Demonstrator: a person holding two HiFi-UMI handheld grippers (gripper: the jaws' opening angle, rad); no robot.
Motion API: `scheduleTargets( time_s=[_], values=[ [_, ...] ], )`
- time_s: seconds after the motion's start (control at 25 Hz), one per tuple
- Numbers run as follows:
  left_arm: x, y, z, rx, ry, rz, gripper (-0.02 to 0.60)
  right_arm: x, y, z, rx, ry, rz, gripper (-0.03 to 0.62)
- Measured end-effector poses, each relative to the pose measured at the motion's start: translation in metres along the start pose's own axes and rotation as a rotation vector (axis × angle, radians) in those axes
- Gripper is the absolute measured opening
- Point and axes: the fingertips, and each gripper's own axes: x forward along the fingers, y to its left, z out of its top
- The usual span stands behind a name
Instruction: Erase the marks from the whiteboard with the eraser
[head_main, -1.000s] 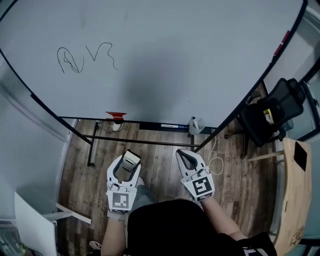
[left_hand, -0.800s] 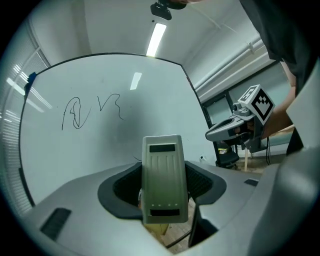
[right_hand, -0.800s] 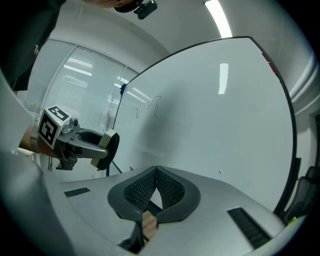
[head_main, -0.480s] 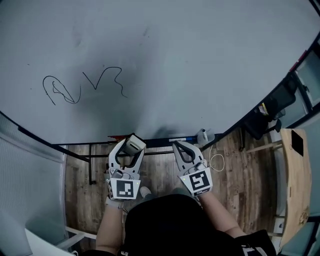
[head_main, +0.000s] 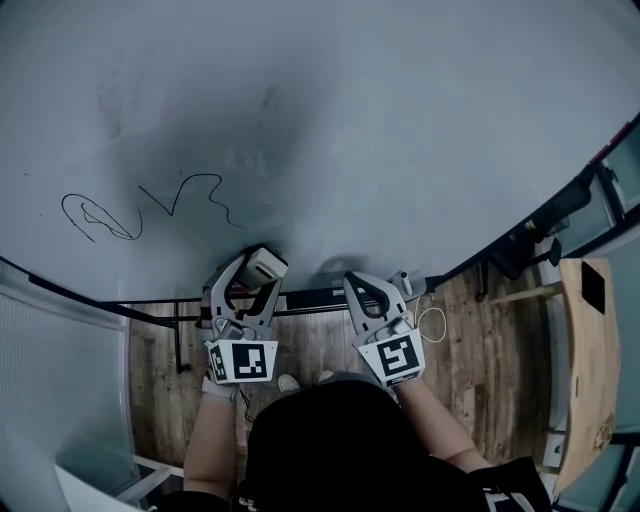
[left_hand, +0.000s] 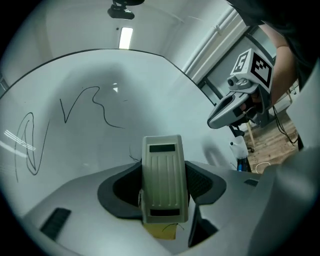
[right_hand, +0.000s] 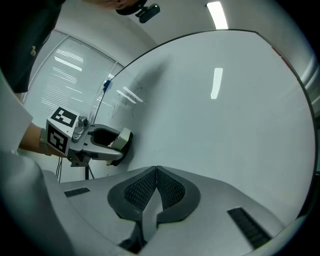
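Note:
The whiteboard (head_main: 400, 130) fills the top of the head view, with black scribbles (head_main: 150, 205) at its lower left. My left gripper (head_main: 252, 278) is shut on a beige eraser (head_main: 260, 265), held close to the board's lower edge, right of the marks. In the left gripper view the eraser (left_hand: 164, 177) stands upright between the jaws, the scribbles (left_hand: 60, 120) up and left of it. My right gripper (head_main: 366, 295) is shut with nothing in it, beside the left one, also near the board (right_hand: 225, 100).
Below the board runs its tray with a marker and a spray bottle (head_main: 403, 283). A wooden table (head_main: 590, 370) stands at the right, a dark office chair (head_main: 530, 245) behind the board's right edge. Wood floor lies underneath.
The view has closed in on the board. Both grippers have risen from over the floor to the board's lower edge, the left one still holding the eraser. The scribbles now sit lower in view.

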Motion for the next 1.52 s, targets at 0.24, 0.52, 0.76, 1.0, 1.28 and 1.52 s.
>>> scheduleTargets(
  time_s=[0.24,0.52,0.76,1.0,1.28,1.52],
  values=[
    [0.006,0.004,0.001,0.045,0.016,0.019,0.267,0.014,0.003,-0.001,0.017,-0.001,0.032,0.029],
    [0.006,0.019,0.019,0.092,0.007,0.055,0.267,0.024,0.019,0.004,0.016,-0.018,0.066,0.029],
    [0.003,0.046,0.050,0.134,-0.034,0.103,0.267,0.021,0.023,0.012,0.020,-0.035,0.074,0.029],
    [0.000,0.080,0.087,0.181,-0.085,0.156,0.267,0.021,0.023,0.025,0.038,-0.059,0.070,0.029],
    [-0.003,0.127,0.148,0.249,-0.188,0.220,0.267,0.016,0.025,0.032,0.050,-0.065,0.063,0.029],
    [-0.004,0.154,0.192,0.274,-0.276,0.241,0.267,0.015,0.031,0.038,0.017,-0.073,0.077,0.029]
  ],
)
